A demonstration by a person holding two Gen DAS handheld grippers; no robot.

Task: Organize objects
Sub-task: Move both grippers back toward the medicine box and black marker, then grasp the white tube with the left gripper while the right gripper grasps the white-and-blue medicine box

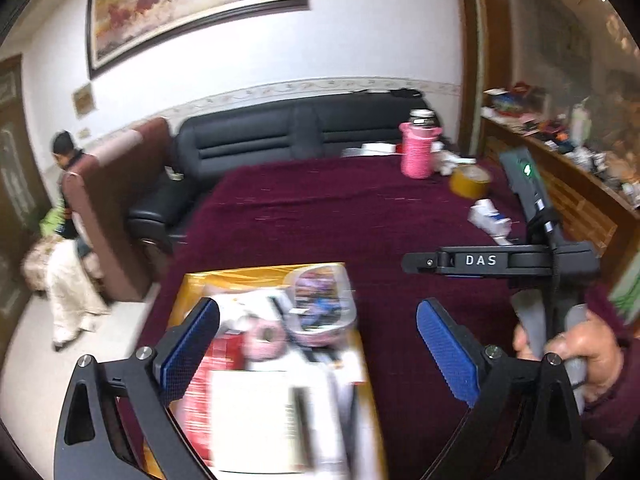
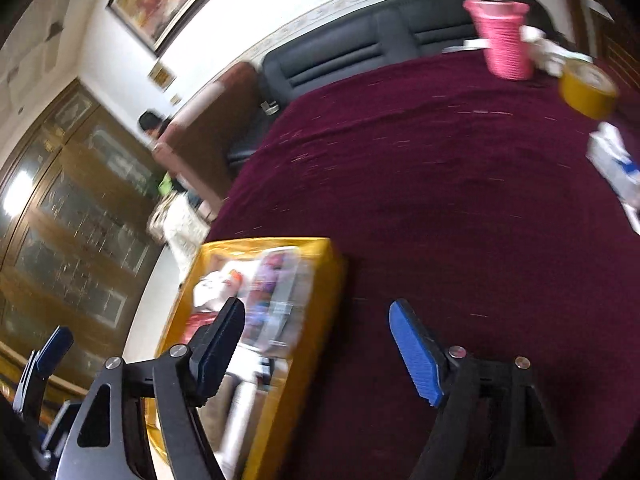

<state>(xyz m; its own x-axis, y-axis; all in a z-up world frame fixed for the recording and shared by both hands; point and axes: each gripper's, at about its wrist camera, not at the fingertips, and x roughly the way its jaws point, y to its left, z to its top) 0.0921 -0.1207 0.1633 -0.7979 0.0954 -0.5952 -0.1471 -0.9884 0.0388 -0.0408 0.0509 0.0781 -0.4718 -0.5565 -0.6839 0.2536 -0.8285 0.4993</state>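
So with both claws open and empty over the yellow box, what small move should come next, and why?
Probably swing the right claw toward the tape roll, the nearer white carton being an alternative. Both claws are open and hold nothing, the yellow box already holds items, and those things lie loose on the maroon cloth at far right.

right hand-held gripper [image 2: 316, 344] gapes empty over a filled yellow box [image 2: 320, 276] on maroon cloth [image 2: 440, 180].

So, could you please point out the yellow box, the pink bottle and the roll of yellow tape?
yellow box [image 2: 334, 258]: right wrist view, far right corner of its rim.
pink bottle [image 1: 418, 152]: left wrist view, middle of its knitted sleeve.
roll of yellow tape [image 1: 470, 182]: left wrist view, outer side.
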